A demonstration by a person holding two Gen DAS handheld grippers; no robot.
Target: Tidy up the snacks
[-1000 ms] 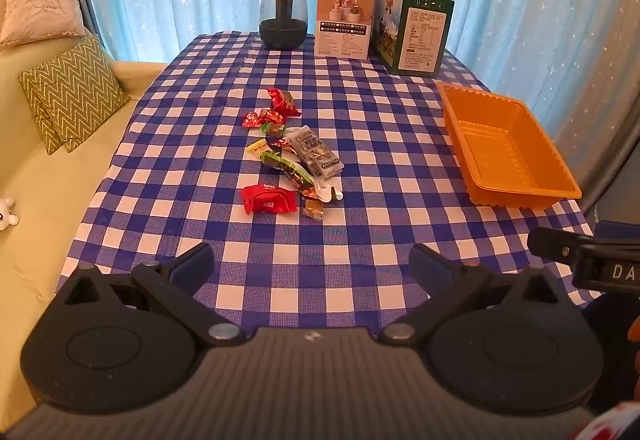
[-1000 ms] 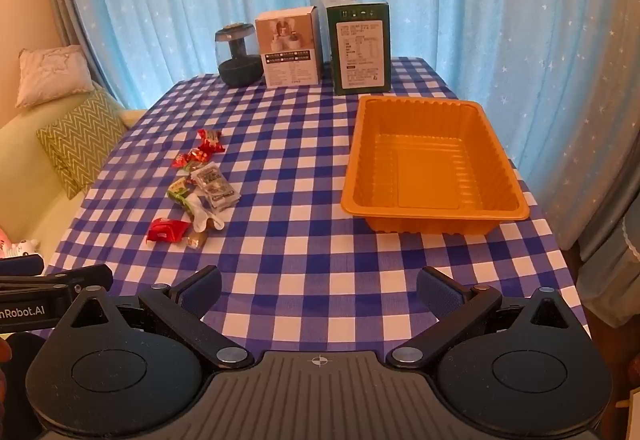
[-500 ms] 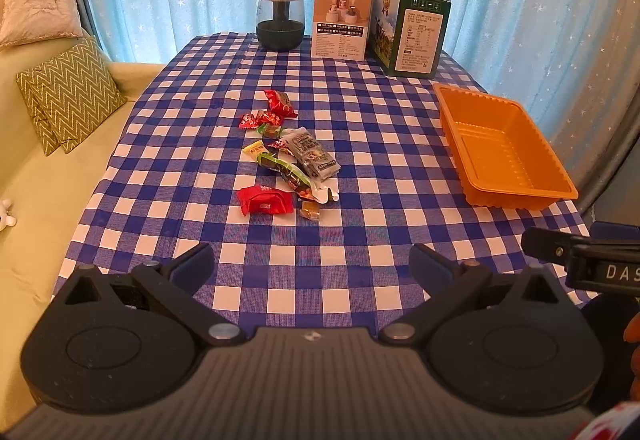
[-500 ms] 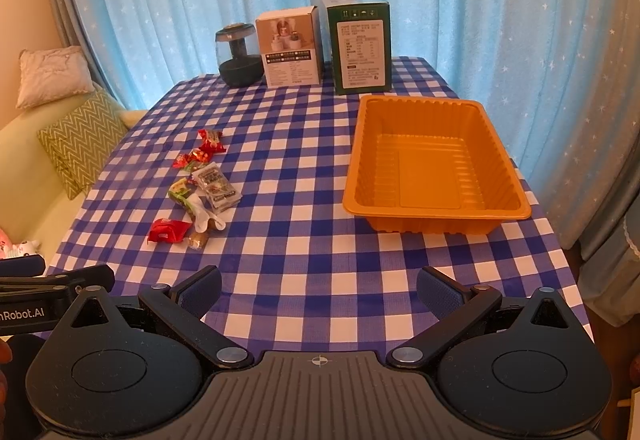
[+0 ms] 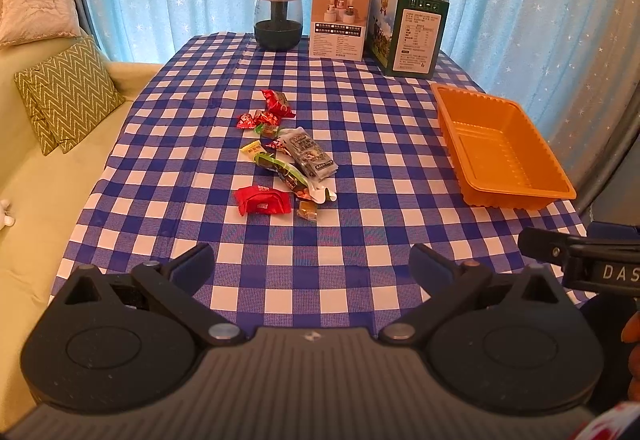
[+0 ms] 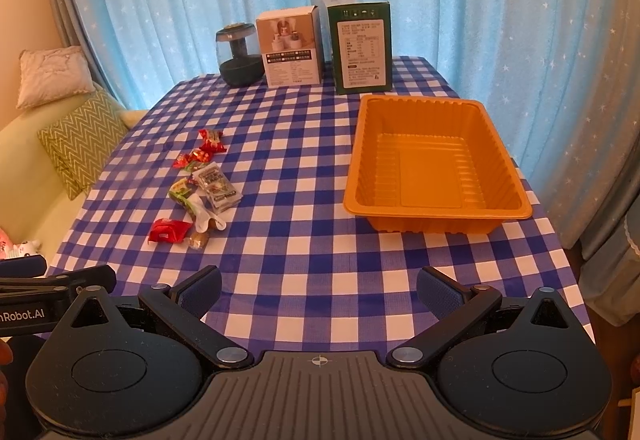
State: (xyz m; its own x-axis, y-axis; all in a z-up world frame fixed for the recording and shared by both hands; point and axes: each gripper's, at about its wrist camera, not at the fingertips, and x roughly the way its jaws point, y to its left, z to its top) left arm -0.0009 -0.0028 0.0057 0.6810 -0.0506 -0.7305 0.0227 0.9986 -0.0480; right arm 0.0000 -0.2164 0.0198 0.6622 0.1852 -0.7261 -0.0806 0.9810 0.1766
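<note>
Both hand-held grippers, left (image 5: 312, 264) and right (image 6: 319, 286), I hold open and empty at the table's near edge, facing the snacks (image 5: 288, 156) and orange tray (image 6: 436, 164).

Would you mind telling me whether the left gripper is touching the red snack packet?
Apart: the left wrist view shows checked cloth between the left gripper and the red snack packet.

Clearance over the table

Bare cloth (image 6: 304, 252) is lying open between both grippers and the snacks (image 5: 286, 160), and between the snacks and the tray (image 6: 436, 160). Two boxes (image 6: 326, 44) and a jar (image 5: 279, 18) are blocking the far edge; the tray's raised rim is standing at right.
</note>
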